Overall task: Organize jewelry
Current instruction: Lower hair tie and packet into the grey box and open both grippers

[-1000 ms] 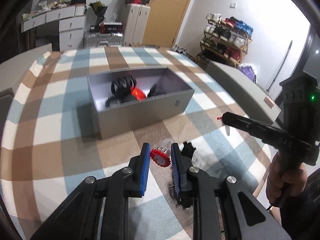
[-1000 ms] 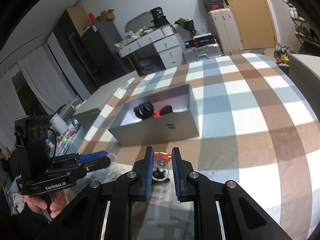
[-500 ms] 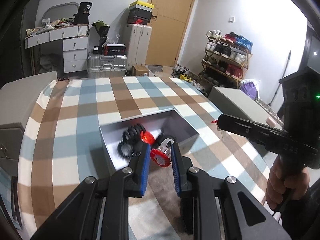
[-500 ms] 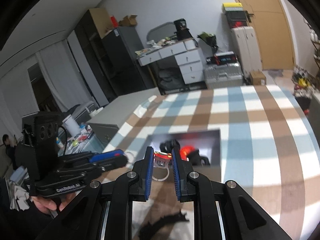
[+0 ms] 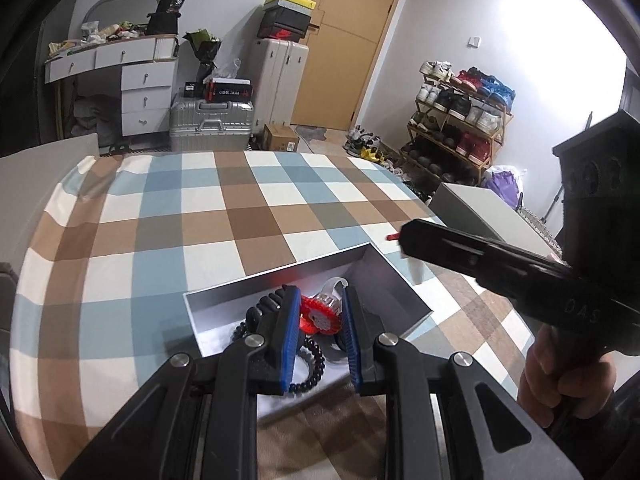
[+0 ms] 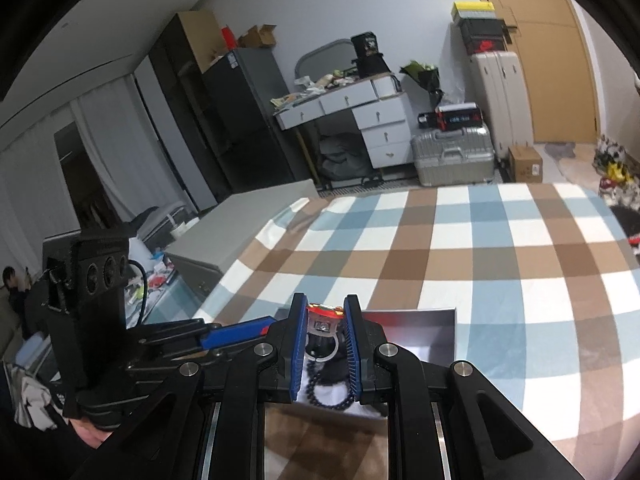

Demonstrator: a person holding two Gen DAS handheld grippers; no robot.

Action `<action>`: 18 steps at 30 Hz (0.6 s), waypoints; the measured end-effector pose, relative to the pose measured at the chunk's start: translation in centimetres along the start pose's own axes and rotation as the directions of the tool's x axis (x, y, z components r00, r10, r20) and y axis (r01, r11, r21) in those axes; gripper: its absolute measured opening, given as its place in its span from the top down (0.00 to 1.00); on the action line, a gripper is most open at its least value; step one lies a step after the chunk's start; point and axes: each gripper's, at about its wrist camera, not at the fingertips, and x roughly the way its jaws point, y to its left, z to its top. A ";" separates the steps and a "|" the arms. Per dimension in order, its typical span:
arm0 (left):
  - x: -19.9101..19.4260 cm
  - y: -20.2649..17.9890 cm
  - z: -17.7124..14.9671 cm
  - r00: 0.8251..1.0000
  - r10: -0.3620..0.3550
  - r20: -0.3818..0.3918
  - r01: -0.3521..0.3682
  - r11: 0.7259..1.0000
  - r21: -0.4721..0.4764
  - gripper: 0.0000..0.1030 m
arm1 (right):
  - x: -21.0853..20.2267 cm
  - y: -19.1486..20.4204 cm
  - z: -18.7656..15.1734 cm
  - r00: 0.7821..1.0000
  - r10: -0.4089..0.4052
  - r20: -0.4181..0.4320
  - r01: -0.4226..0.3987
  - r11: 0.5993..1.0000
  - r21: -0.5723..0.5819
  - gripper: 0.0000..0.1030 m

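Both tools are over the open grey box (image 5: 400,280), each carrying a toy ring, so the step in hand looks like the drop-off. The left tool (image 5: 320,316) is clenched on a ring with a red faceted top and clear band (image 5: 318,314); the right tool (image 6: 325,322) is clenched on a ring with a red-and-gold top and clear band (image 6: 322,320). The box sits on the checked cloth of the table (image 5: 240,220). Inside it lie a black beaded bracelet (image 5: 310,372) and other dark pieces, partly hidden behind the fingers. Next, each tool likely needs to dip a little toward the box floor and spread its jaws, clear of the walls, so the rings fall inside rather than onto the cloth
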 end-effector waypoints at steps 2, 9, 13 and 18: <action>0.5 -0.1 0.0 1.000 -0.005 -0.011 0.005 1.000 0.002 0.85 | 0.6 -0.7 -0.1 1.000 -0.007 -0.011 0.008 1.000 0.012 0.83; 1.6 -0.2 0.1 0.999 -0.017 -0.042 0.017 1.000 0.005 0.85 | 2.2 -2.7 -0.6 0.999 -0.011 -0.049 0.013 0.998 0.056 0.83; 2.2 -0.5 -0.1 0.998 -0.017 -0.060 0.018 1.000 0.014 0.85 | 2.8 -3.3 -0.8 0.998 -0.003 -0.065 0.008 0.997 0.076 0.83; 3.1 -0.6 -0.1 0.994 -0.056 -0.090 0.057 0.998 0.017 0.85 | 3.8 -3.7 -0.9 0.995 -0.021 -0.097 0.031 0.994 0.103 0.82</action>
